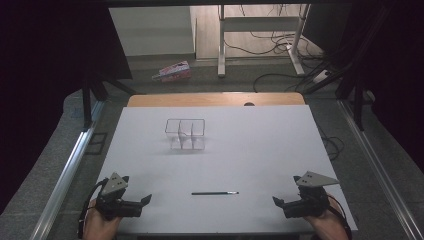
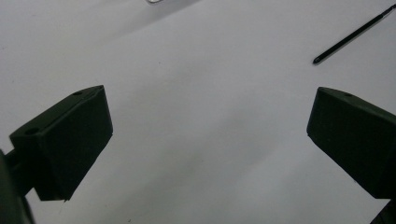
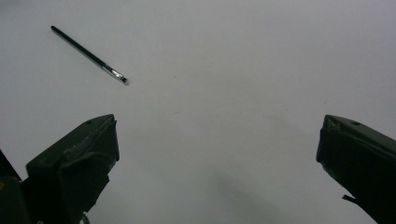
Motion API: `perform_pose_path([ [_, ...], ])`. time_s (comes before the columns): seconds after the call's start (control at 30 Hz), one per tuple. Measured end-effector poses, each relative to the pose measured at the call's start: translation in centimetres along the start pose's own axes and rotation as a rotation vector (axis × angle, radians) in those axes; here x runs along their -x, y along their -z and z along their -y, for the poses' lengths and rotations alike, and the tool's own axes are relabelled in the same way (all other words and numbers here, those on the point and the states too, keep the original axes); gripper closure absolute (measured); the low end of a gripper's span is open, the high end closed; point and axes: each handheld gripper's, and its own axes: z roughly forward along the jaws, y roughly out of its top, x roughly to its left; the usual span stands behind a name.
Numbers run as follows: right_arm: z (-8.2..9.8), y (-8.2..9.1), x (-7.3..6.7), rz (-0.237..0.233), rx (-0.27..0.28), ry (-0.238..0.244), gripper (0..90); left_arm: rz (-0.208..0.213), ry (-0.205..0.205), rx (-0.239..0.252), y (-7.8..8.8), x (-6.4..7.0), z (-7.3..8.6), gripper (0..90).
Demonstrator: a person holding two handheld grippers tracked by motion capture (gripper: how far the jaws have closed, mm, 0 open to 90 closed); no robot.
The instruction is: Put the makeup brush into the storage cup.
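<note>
High view: a thin black brush (image 1: 215,193) with a silver ferrule lies flat on the white bench (image 1: 260,145), low in the frame near centre, between the two claws and well apart from each. The left claw (image 1: 145,201), lower left, and the right claw (image 1: 276,202), lower right, both point inward toward the brush. A clear divided organizer (image 1: 185,134) stands above centre. Left gripper view: both jaws spread wide, nothing between them; brush (image 2: 352,35) at upper right. Right gripper view: jaws likewise wide apart and empty; brush (image 3: 88,54) at upper left.
</note>
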Motion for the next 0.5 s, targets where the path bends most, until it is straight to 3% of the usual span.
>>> perform_pose_path([
  [0.2,-0.09,0.31,0.39,0.002,0.035,-0.011,0.0,0.009,0.006,0.008,0.07,-0.17,0.08,0.5],
  [0.5,-0.16,-0.07,0.04,-0.001,0.006,0.012,0.0,0.002,-0.007,-0.021,-0.1,-0.18,0.15,0.0],
])
